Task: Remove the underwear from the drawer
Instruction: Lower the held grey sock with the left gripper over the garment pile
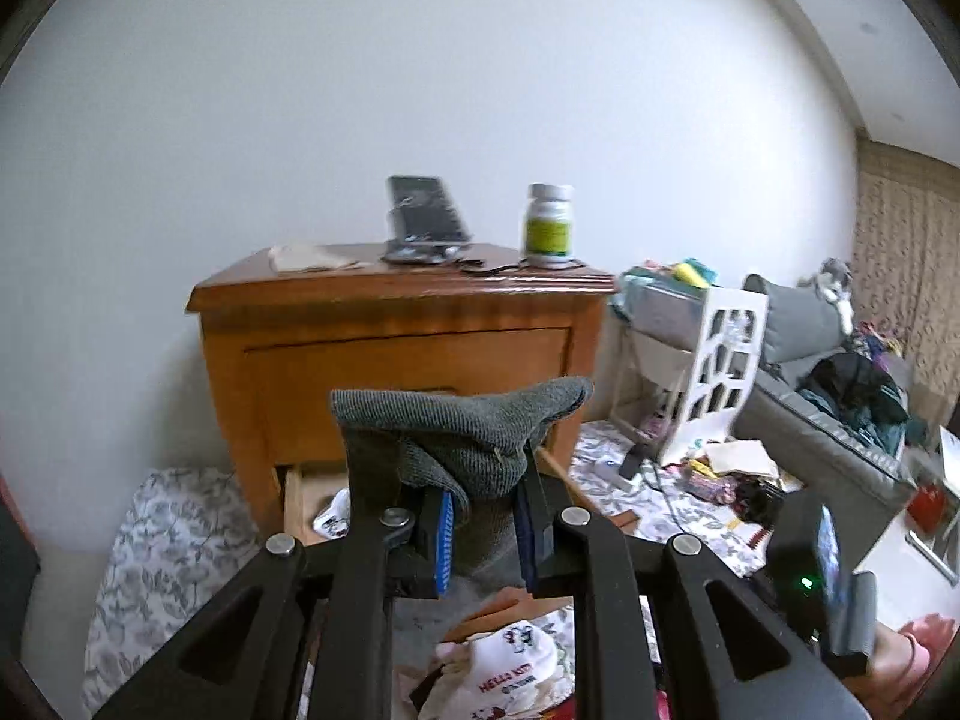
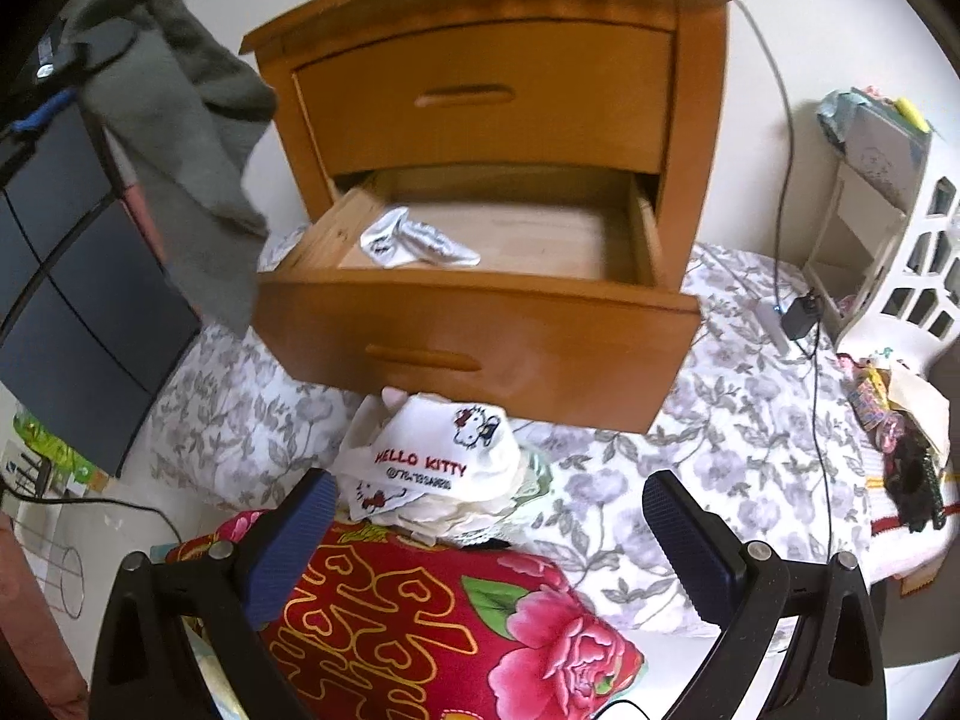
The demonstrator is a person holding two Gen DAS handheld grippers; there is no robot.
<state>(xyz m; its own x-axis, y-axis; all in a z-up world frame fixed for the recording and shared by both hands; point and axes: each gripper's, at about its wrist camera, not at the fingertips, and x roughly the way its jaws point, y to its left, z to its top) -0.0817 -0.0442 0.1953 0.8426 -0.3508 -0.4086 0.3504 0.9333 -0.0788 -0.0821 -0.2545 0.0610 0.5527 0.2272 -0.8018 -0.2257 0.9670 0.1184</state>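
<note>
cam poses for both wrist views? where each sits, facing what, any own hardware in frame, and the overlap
Left wrist: on the left gripper, raised, facing the wooden nightstand and wall; its fingers are shut on a grey garment; the right gripper's body shows at lower right.
Right wrist: on the right gripper, tilted down at the open lower drawer; jaws open, empty; a white garment lies inside.
Shared: nightstand, grey garment, Hello Kitty cloth, white rack.

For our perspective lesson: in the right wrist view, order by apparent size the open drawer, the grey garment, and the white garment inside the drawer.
1. Open drawer
2. Grey garment, though it hangs nearer the camera
3. White garment
</note>
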